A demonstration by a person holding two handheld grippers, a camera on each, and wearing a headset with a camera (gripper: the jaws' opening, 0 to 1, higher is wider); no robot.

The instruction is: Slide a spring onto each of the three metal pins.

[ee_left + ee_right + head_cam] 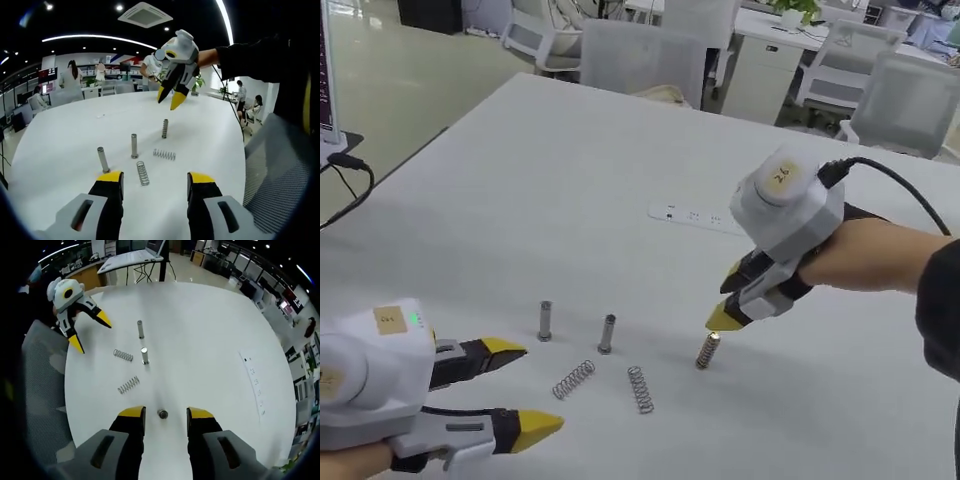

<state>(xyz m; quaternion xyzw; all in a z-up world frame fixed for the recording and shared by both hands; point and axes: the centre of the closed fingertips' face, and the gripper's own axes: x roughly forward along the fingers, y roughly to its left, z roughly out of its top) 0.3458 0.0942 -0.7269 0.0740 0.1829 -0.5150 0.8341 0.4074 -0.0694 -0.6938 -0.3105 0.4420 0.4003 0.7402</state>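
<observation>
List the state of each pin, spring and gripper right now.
Left pin: upright, bare.
Middle pin: upright, bare.
Right pin: upright, wearing a fitted spring.
Left loose spring: lying flat.
Right loose spring: lying flat.
Left gripper: open, empty.
Right gripper: open, empty, just above right pin.

Open office: white table (570, 170), grey chairs (642, 58) behind, glossy floor (410, 80), ceiling strip lights (90, 37), vent (145, 14).
</observation>
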